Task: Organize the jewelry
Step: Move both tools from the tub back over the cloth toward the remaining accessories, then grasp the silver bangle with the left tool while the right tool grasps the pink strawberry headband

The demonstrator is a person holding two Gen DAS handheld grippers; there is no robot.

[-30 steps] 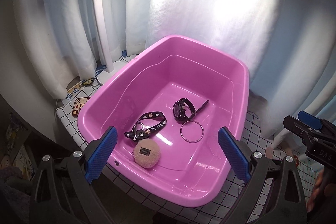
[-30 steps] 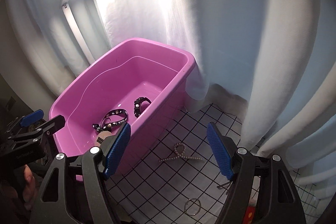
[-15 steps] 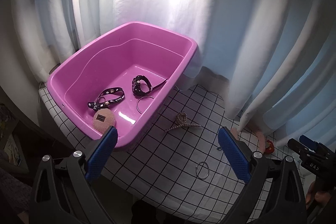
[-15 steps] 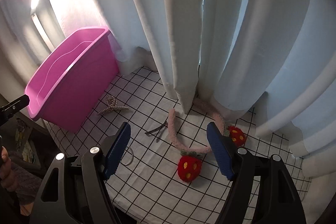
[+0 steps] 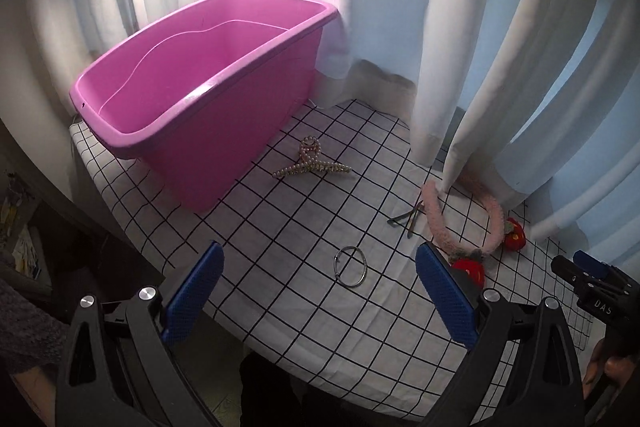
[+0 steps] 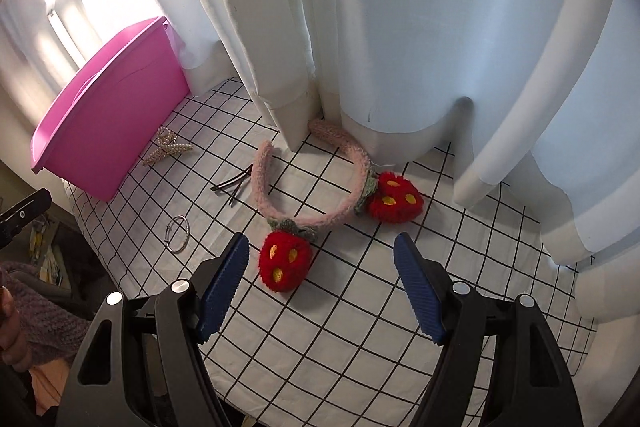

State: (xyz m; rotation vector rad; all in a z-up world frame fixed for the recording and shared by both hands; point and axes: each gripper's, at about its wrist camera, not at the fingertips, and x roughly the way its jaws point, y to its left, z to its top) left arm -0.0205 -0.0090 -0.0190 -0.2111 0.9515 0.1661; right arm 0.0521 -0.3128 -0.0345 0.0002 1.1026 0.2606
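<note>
Two grippers, left and right, are spread wide and hold nothing. Nearest my right one lies the headband, one strawberry just beyond its fingertips; I'd pinch the fuzzy band, not the soft berry. Nearest my left is the ring, then hairpins, the pearl clip, and farthest the bin, where it all belongs.

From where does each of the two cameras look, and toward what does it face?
Left wrist: on the left tool, looking down at the silver ring, pearl clip and pink tub; the right tool shows at its right edge.
Right wrist: on the right tool, facing the strawberry headband by the curtain; a sleeved arm shows lower left.
Shared: tub, clip, ring, hairpins, headband, checked cloth.
</note>
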